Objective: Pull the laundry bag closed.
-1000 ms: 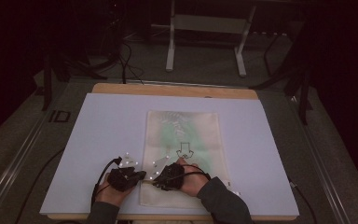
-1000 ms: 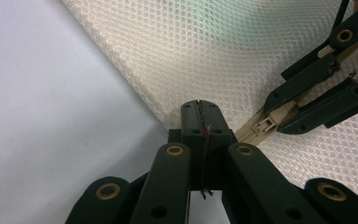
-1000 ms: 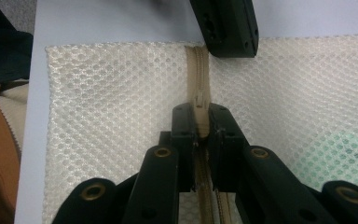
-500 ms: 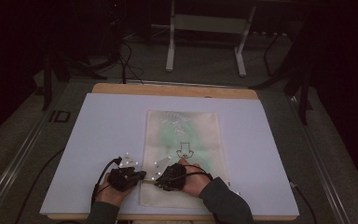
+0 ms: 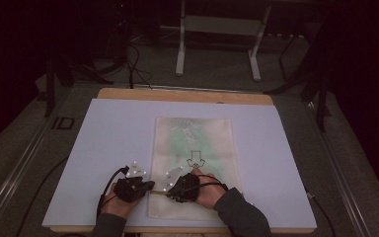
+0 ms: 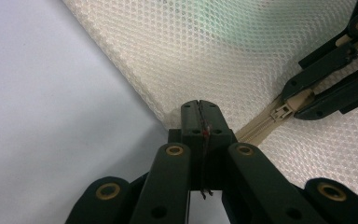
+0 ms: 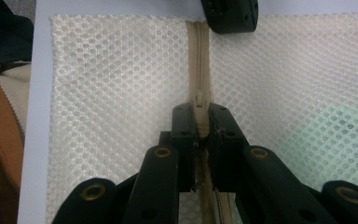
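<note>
On the desk, high view: a white sheet (image 5: 108,148) covers the desk (image 5: 185,95), and a cream mesh bag (image 5: 193,143) lies flat on it, right of centre, with a green shape showing through the mesh.
Hands, high view: both come in at the near edge; the left hand-held gripper (image 5: 150,186) and the right hand-held gripper (image 5: 169,191) meet at the bag's near left corner, almost touching.
Left gripper view, grip: the left hand-held gripper (image 6: 199,105) has its jaws pressed together on the edge of the mesh bag (image 6: 205,51), at the end of the beige zipper tape (image 6: 256,127).
Left gripper view, farther off: the right hand-held gripper (image 6: 307,100) sits on the zipper, with the slider just in front of it.
Right gripper view, grip: the right hand-held gripper (image 7: 200,112) is clamped narrowly on the zipper slider (image 7: 199,100), with the tape running straight ahead between the jaws.
Right gripper view, surroundings: mesh bag (image 7: 121,84) to both sides; the left hand-held gripper (image 7: 228,16) rests at the zipper's far end.
</note>
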{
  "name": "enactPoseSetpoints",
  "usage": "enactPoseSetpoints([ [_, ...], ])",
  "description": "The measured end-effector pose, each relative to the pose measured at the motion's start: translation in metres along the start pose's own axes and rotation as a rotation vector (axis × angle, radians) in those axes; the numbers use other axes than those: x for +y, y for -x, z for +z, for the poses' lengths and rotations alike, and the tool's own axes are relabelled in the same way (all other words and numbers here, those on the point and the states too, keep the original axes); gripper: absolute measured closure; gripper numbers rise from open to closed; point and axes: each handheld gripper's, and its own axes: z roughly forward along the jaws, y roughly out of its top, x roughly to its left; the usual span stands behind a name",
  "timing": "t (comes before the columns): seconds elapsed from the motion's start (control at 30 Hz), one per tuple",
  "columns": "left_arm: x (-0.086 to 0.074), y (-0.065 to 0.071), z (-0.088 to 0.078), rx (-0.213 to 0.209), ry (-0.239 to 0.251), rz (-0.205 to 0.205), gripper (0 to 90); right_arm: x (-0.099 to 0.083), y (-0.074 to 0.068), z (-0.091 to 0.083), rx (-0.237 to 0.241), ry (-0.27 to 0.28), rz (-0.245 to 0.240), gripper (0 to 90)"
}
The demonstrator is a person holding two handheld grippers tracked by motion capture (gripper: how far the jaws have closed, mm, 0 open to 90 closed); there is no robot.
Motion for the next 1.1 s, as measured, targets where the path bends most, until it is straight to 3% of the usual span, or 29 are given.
enactPoseSetpoints([
  [1.1, 0.001, 0.001, 0.000, 0.005, -0.006, 0.003, 89.5, -0.013, -0.001, -0.010, -0.003, -0.020, 0.001, 82.3],
])
